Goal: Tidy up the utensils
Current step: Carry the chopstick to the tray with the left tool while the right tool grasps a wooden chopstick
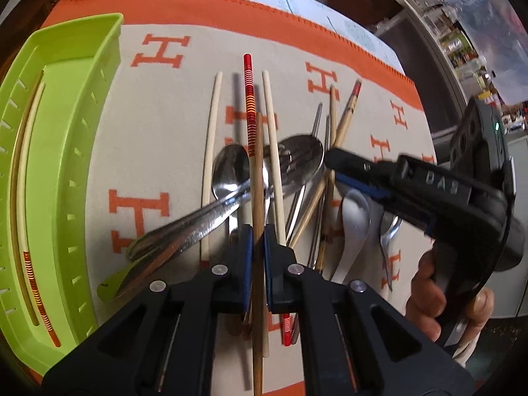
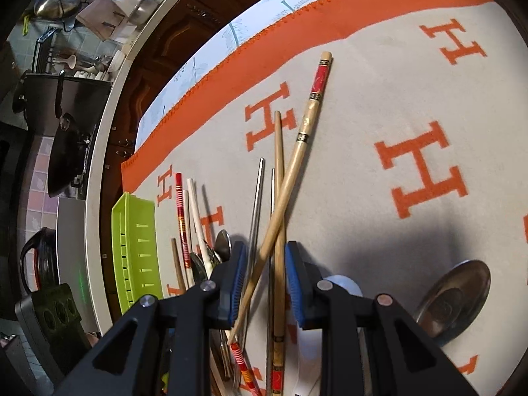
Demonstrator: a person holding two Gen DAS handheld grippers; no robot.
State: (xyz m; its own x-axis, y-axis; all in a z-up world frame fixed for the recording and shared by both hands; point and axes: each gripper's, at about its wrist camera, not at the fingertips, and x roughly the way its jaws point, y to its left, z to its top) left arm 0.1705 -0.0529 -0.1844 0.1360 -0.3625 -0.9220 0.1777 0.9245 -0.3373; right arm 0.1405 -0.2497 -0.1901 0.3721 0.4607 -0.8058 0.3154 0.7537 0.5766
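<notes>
At the far left of the left wrist view, a lime-green slotted tray [image 1: 59, 178] is seen on an orange-bordered blanket [image 1: 158, 125] that covers the tabletop. Two chopsticks are held in the tray: a dark one and a cream one with a red-and-gold striped end [image 1: 33, 283]. To the right of the tray, a loose pile of utensils is spread out: cream chopsticks, a red striped chopstick [image 1: 248, 99], steel spoons [image 1: 231, 168], a white ceramic spoon [image 1: 354, 217] and a green-handled utensil [image 1: 112, 283]. A brown wooden chopstick [image 1: 258, 231] is gripped between the blue-padded fingers of the left gripper [image 1: 258, 257], which are drawn narrow around it. Further right of the tray, the right gripper [image 1: 333, 161] is seen from outside, held by a hand [image 1: 439, 297]; raised lettering on its body looks like "DAS". Large orange "H" letters are woven into the blanket.

Only in the right wrist view is it shown that the right gripper's [image 2: 265, 283] fingers stand fairly wide around a crossed pair of bamboo chopsticks [image 2: 283, 198] without closing on them. A kitchen counter with pans [image 2: 66, 0] is also seen there, left of the tray [image 2: 135, 247].
</notes>
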